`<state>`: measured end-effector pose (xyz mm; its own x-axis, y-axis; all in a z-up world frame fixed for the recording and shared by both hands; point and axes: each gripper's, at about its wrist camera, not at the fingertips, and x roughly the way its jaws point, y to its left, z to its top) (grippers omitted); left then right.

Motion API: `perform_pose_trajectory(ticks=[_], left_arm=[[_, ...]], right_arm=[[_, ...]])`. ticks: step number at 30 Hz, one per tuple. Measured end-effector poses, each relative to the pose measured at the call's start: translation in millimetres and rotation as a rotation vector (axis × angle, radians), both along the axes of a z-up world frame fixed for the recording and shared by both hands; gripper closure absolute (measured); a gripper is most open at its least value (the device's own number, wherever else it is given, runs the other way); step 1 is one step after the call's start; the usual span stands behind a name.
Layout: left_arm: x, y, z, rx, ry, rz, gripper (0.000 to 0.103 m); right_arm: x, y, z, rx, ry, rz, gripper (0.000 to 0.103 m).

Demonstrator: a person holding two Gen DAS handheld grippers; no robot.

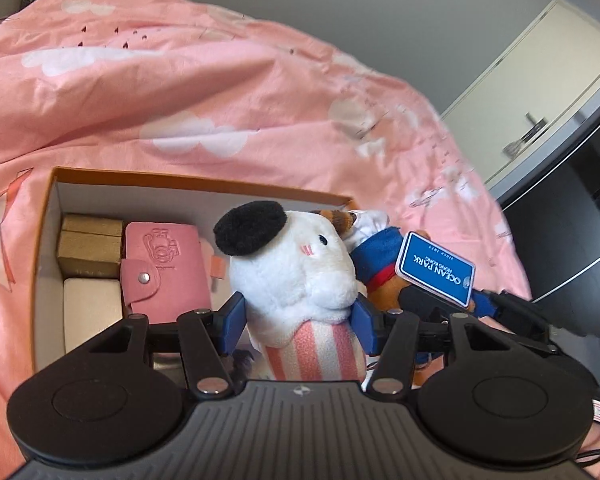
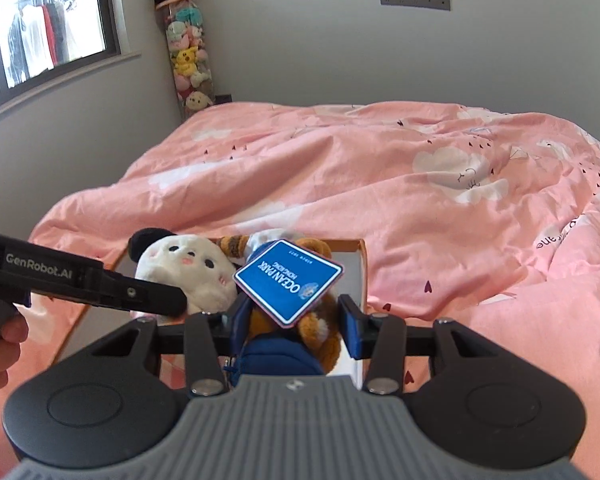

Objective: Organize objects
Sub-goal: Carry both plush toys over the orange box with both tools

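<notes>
My left gripper (image 1: 298, 316) is shut on a white plush with a black ear and pink-striped body (image 1: 296, 268), held over the orange-rimmed box (image 1: 148, 178) on the bed. My right gripper (image 2: 292, 326) has its fingers around a brown plush in blue clothes (image 2: 316, 332) with a blue "Ocean Park" tag (image 2: 288, 282); the right finger pad stands slightly clear of it. Both plushes sit side by side at the box's right end. The brown plush (image 1: 380, 264) and the white plush (image 2: 184, 272) show in both views.
Inside the box lie a pink snap wallet (image 1: 164, 268), two gold boxes (image 1: 90, 252) and a white box (image 1: 92, 304). A pink cloud-print duvet (image 2: 420, 184) covers the bed. A tall tube of plush toys (image 2: 186, 52) stands in the far corner.
</notes>
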<state>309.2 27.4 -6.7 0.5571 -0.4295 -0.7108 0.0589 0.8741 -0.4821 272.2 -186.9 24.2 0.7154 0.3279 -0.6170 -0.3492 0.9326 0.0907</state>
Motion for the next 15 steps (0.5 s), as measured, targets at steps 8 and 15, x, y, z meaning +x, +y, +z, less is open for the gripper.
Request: perform_pose_trajectory(ticks=[8, 15], left_arm=[[39, -20, -31, 0.127, 0.054, -0.053, 0.040], [42, -31, -47, 0.248, 0.044, -0.017, 0.040]], right_arm=[[39, 17, -33, -0.149, 0.011, 0.031, 0.055], [54, 27, -56, -0.233, -0.006, 0.092, 0.055]])
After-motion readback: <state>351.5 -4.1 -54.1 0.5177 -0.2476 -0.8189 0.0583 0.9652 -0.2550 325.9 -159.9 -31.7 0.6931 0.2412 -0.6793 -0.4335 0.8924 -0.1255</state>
